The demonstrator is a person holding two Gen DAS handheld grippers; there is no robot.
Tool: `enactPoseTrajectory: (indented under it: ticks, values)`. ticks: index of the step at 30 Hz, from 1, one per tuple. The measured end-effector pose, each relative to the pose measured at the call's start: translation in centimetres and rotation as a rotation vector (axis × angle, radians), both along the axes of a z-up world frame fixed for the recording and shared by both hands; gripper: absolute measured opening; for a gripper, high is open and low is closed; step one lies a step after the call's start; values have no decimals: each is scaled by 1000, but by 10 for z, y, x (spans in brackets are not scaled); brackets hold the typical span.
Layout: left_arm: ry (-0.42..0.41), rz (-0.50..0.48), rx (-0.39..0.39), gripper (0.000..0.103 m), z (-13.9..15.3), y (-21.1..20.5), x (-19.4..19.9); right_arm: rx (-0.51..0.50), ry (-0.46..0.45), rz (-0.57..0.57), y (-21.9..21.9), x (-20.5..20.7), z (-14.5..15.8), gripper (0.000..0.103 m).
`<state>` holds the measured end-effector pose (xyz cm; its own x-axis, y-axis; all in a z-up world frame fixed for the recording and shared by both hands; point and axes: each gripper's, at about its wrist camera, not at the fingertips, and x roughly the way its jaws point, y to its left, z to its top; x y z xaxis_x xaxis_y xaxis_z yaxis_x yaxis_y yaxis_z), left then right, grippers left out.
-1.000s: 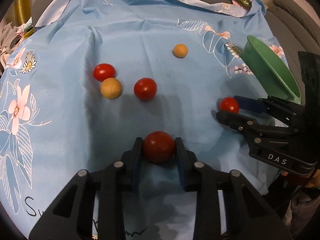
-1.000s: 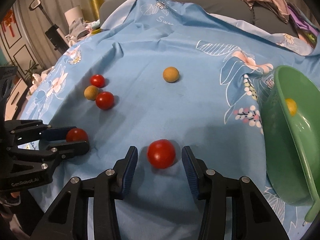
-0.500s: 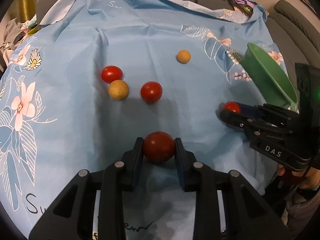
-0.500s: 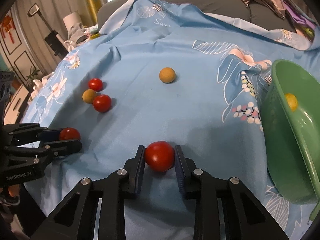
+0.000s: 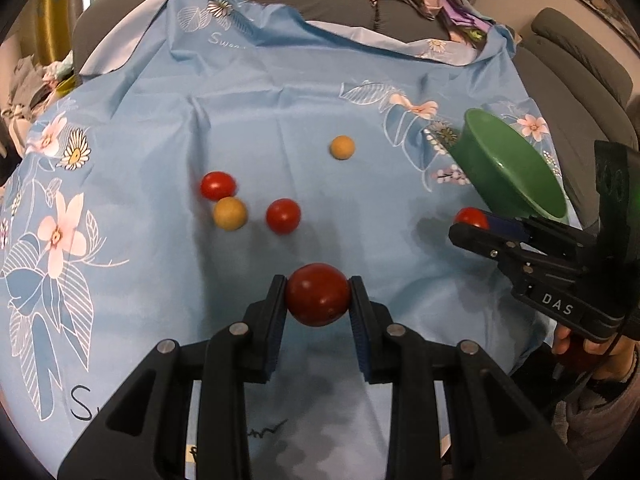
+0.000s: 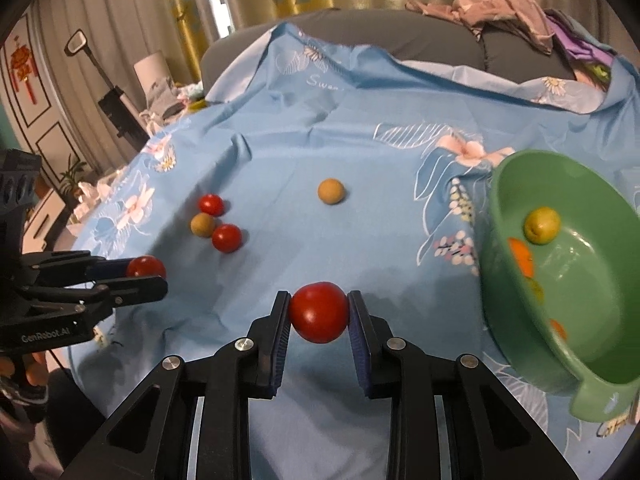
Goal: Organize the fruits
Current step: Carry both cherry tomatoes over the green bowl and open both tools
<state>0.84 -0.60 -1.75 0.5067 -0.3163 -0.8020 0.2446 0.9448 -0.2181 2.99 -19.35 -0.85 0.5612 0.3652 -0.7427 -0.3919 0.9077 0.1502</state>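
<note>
Blue floral cloth [image 5: 280,92] loose; left gripper [image 5: 318,300], right gripper [image 6: 319,313] each clamping a tomato, could slip if bumped nearing green bowl [image 6: 600,372].

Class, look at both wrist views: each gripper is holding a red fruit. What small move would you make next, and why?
Probably carry the right gripper with its red fruit toward the green bowl and release it there. The bowl sits to its right and already holds fruit. The left gripper, shut on its own dark red fruit, is farther away and can follow.
</note>
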Motion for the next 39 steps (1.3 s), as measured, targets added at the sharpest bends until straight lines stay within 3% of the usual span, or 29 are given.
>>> enactPoseTrajectory:
  ticks: [20,39]
  values:
    - [-78,-121,36,30,41,-59,7,87,-113,-145,-71,-16,36,30]
    - [-134,-340,46,30,64,-164,34,89,-158,-330,-144,-22,43,30]
